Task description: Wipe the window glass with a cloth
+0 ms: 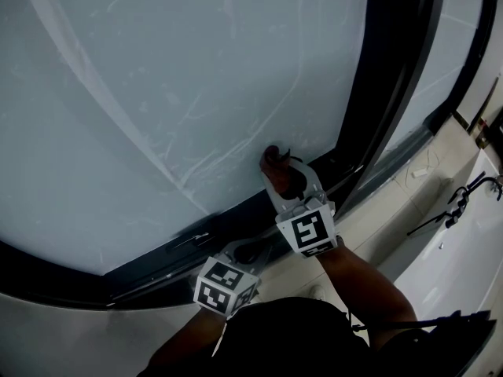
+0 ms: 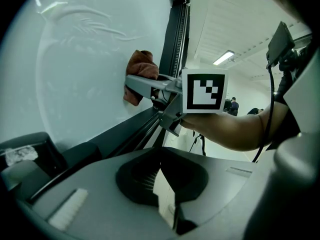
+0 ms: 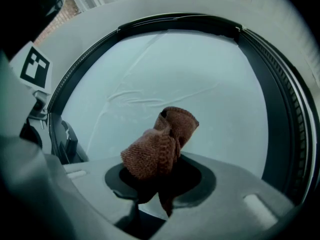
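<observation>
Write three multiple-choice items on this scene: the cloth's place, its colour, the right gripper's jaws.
1. Where is the cloth?
A. Against the glass, near the dark frame.
B. On the floor.
C. On a table.

2. What colour is the cloth?
A. Blue.
B. White.
C. Reddish brown.

3. How do the jaws of the right gripper stand?
A. Apart, empty.
B. Closed on the cloth.
C. Closed on nothing.

Answers:
1 A, the head view shows it on the pane beside the frame.
2 C, both gripper views show that colour.
3 B, its own view shows cloth bunched between the jaws.
</observation>
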{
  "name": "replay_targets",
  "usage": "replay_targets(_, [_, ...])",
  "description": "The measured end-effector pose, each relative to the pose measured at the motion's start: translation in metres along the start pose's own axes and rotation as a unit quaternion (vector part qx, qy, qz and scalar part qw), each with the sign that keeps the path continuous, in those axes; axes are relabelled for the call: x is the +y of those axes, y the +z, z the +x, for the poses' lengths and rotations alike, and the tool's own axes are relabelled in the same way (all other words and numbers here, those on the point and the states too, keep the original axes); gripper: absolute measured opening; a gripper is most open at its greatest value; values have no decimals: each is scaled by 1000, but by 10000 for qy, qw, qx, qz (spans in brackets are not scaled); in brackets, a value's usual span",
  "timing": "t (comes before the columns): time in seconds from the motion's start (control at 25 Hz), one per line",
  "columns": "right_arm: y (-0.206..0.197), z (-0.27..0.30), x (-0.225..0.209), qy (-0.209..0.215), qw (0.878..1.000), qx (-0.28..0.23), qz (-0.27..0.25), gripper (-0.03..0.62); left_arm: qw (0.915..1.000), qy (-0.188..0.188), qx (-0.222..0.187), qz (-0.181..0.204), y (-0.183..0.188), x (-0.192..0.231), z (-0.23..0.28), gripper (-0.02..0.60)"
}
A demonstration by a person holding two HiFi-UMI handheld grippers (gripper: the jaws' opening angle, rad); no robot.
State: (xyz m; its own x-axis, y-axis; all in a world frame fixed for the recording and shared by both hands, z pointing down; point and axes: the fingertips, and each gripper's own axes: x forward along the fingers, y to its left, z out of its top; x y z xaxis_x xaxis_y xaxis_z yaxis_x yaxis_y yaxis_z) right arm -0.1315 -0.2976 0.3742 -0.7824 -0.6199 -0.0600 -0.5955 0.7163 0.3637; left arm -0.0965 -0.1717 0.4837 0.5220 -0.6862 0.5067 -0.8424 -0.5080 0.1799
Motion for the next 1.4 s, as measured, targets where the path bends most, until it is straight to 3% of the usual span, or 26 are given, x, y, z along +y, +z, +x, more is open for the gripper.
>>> replay_targets(0.68, [-57,-2,22,229,9980,579,117,109,10000,-7,76,-41,-3,2,1,17])
replay_targets(0.92, [-57,-2,24,292,9975,642,90,109,10000,-30,48,-29,-2,2,2,17])
replay_targets(1.4, [-65,-3,30,103,9962,735,-463,109,10000,-27,40,-55,-5,4,0,17])
